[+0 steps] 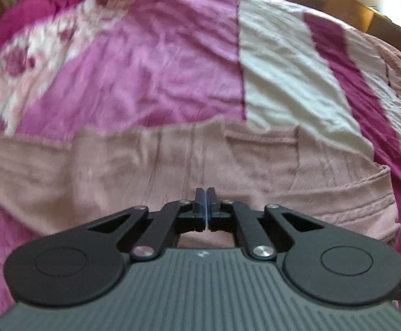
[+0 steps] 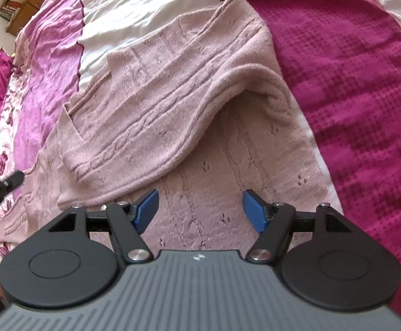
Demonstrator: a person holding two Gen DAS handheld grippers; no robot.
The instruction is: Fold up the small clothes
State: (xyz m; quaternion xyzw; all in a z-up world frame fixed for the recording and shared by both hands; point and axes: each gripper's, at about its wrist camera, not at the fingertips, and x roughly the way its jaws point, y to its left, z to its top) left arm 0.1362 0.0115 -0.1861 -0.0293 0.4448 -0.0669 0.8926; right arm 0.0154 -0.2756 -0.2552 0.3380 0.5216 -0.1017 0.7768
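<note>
My pink knit sweater (image 2: 189, 115) is spread on the bed's magenta-and-white bedspread (image 2: 352, 88), one side already flopped across the body. Left tongs (image 1: 205, 197) are pressed together with nothing pinched. Right tongs (image 2: 199, 209) hang spread wide over the bare lower panel, probably lining up the next fold.

Your left gripper (image 1: 205, 193) has a grey ribbed body with a small pale emblem, flanked by two round black discs. Black link arms, pinned with silver screws, lead to its black fingers (image 1: 199, 196). White letters "DAS" sit at its right edge. Your right gripper (image 2: 199, 207) matches it, and its fingers (image 2: 147, 209) carry blue pads.
</note>
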